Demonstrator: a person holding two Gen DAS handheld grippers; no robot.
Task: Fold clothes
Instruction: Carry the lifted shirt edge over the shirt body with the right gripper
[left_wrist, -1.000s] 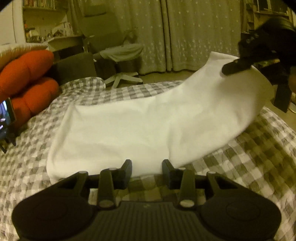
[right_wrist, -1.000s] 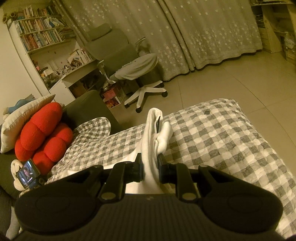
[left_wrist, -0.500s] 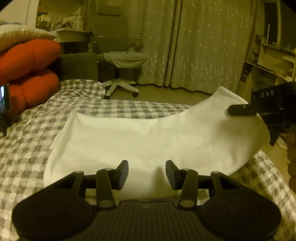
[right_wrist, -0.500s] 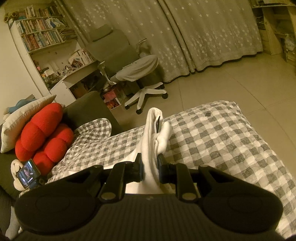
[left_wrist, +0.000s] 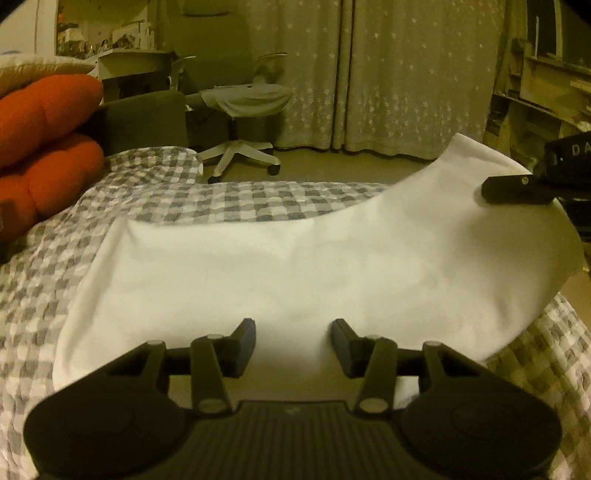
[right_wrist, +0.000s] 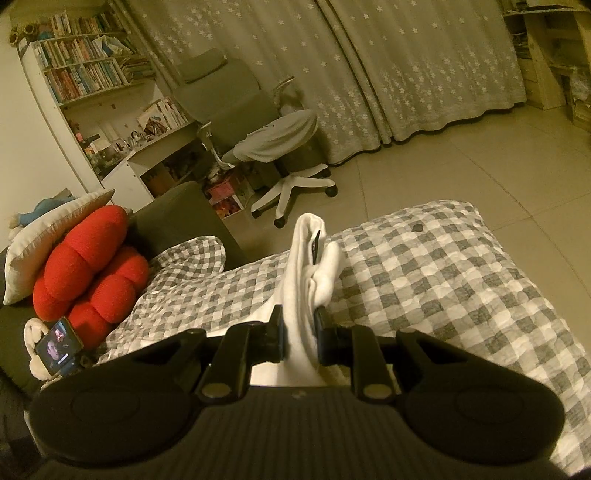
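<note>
1. My left gripper (left_wrist: 293, 345): jaws parted wider than a second ago, holding nothing, near edge of the white garment (left_wrist: 280, 266) just ahead.
2. Garment lies on the checked bed (left_wrist: 258, 201), right end lifted.
3. My right gripper (right_wrist: 298, 338): unchanged, clamped on the bunched cloth. Left grab looks next.

A plain white garment (left_wrist: 295, 273) lies spread across the checked bed (left_wrist: 258, 203), its right end lifted and bunched.
</note>
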